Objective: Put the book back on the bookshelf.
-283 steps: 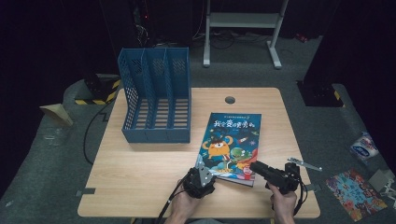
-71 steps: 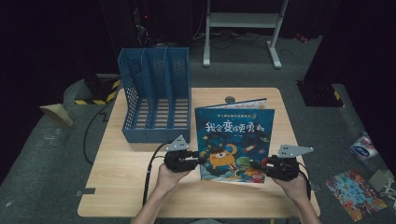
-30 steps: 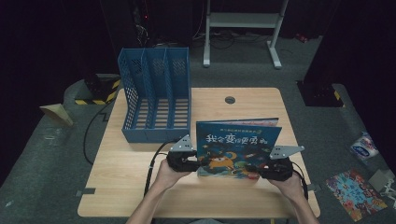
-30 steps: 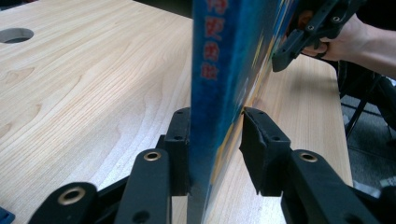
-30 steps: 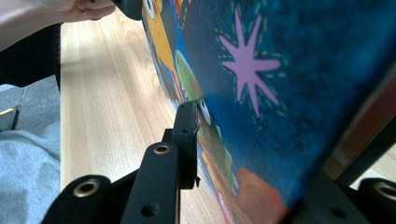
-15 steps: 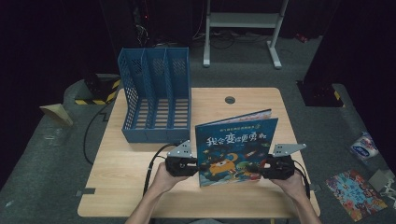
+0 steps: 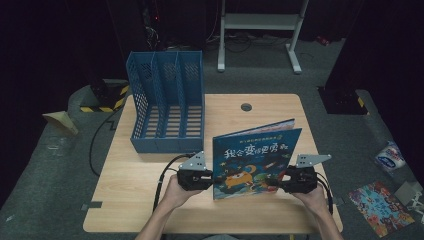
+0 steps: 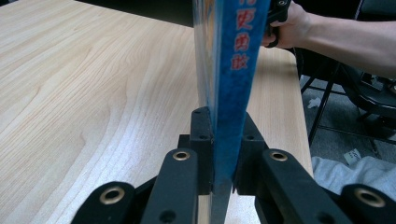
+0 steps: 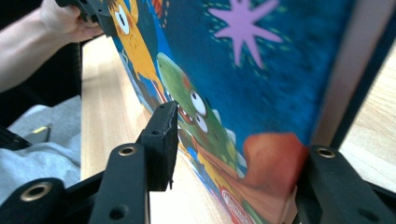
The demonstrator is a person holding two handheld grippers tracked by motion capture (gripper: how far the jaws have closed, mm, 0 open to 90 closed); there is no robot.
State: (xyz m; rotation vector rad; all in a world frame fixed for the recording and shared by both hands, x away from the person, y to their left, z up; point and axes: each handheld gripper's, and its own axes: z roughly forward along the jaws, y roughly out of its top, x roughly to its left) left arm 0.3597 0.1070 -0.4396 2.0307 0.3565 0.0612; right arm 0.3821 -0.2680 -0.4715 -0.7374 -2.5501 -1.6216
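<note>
High view: book (image 7: 256, 157) stands upright on its lower edge on the table (image 7: 140, 200), near-centre, cover facing the person, top leaning slightly away. Blue file rack (image 7: 167, 102) sits far-left of the book, well apart from it, on the table; three slots, all empty, slatted floor visible through each. Small round hole (image 7: 246, 106) in the tabletop far of the book.

Left gripper (image 7: 196, 178) is at the book's left edge, low down; right gripper (image 7: 295, 180) at the book's right edge, low down. A hand holds each, forearms coming in from the near side.

Left gripper view: jaws clamped tight on the book's blue spine (image 8: 233, 70), pads (image 8: 201, 140) pressing both faces, book rising straight up between them. Other hand and gripper seen at the far end of the book, top right.

Right gripper view: jaws have just been opening; the book's edge (image 9: 261, 116) is between them. Left pad (image 9: 161, 140) stands clear of the cartoon cover with a gap showing; the book's lower corner lies against the right jaw. So this gripper is loose, about half wide, not clamping.

Off the table: a colourful paper (image 7: 380, 207) on the floor near-right, a white packet (image 7: 390, 156) on the floor right, a white stand (image 7: 260, 22) far behind.
</note>
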